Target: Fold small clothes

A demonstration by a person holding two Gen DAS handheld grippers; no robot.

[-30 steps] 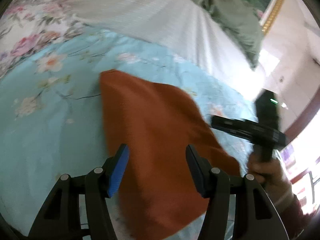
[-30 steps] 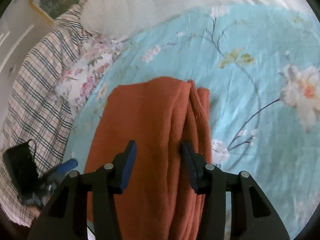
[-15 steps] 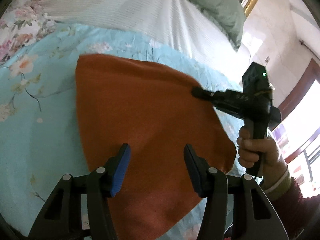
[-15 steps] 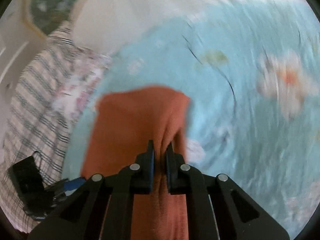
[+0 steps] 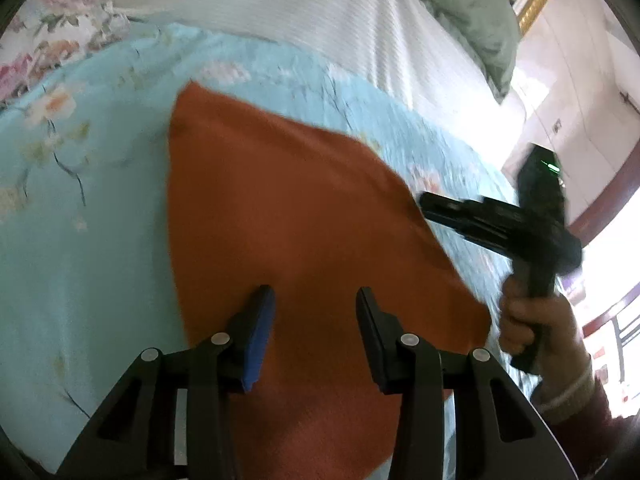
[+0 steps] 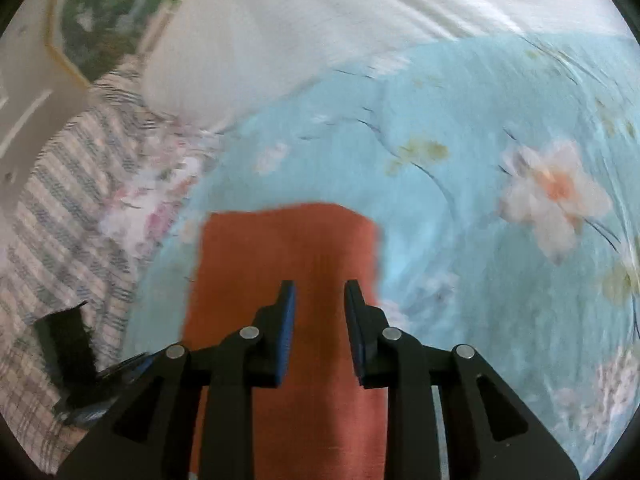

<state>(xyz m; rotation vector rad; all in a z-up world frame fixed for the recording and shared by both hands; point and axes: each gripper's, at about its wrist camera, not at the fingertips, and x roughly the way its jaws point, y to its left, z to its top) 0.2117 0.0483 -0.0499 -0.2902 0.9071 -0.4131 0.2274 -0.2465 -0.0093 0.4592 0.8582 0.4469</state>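
1. The rust-orange cloth lies spread flat on the pale blue flowered bedcover, one smooth layer with no loose flap showing. By my reading one fold has just been laid down and both tools are between grips.

2. The left gripper hovers over the near part of the cloth. Its jaws stand partly apart and are closing, with cloth lying beneath the gap but nothing pinched between the pads.

3. The right gripper hangs over the cloth's near end, and the far edge of the cloth runs straight across ahead of its fingertips. Its jaws are narrowly parted and opening; the cloth under them looks flat and released, not gathered.

4. From the left view the right tool sits just off the cloth's right-hand edge, held in the person's hand.

5. The next move, I'd say, calls for each tool to drop to an edge or corner, nip only the top layer, and carry it across for the following fold.

6. The fabric looks soft, so a shallow bite may slip.
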